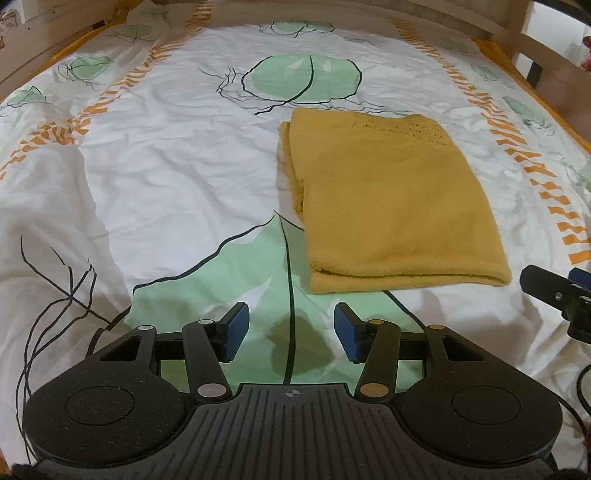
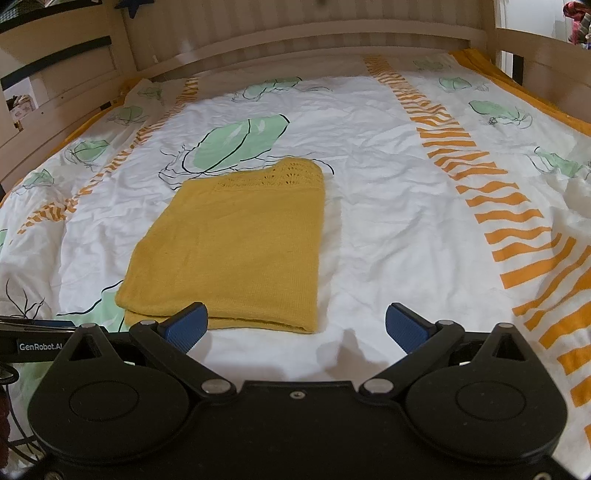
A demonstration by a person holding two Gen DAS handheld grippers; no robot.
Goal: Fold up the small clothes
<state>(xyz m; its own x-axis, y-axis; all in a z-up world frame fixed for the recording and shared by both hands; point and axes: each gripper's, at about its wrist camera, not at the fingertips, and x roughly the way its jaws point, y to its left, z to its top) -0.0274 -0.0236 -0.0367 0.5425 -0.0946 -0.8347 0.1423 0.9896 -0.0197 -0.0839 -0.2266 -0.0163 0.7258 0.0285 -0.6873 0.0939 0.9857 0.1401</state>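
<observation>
The mustard-yellow top (image 2: 236, 243) looks like a soft matt knit, a bit fuzzy, with an open lacy stitch pattern along its far edge. It's lying on a thin, smooth but pretty crinkled cotton-looking bed sheet (image 2: 388, 229) with a flat printed pattern, and the bed frame (image 2: 295, 33) around it is pale wood with a dull finish. Both the left gripper (image 1: 291, 336) and right gripper (image 2: 295, 325) are matt black plastic, slightly speckled, with shiny metal pivot pins and ribbed blue rubbery pads (image 2: 186, 326).
</observation>
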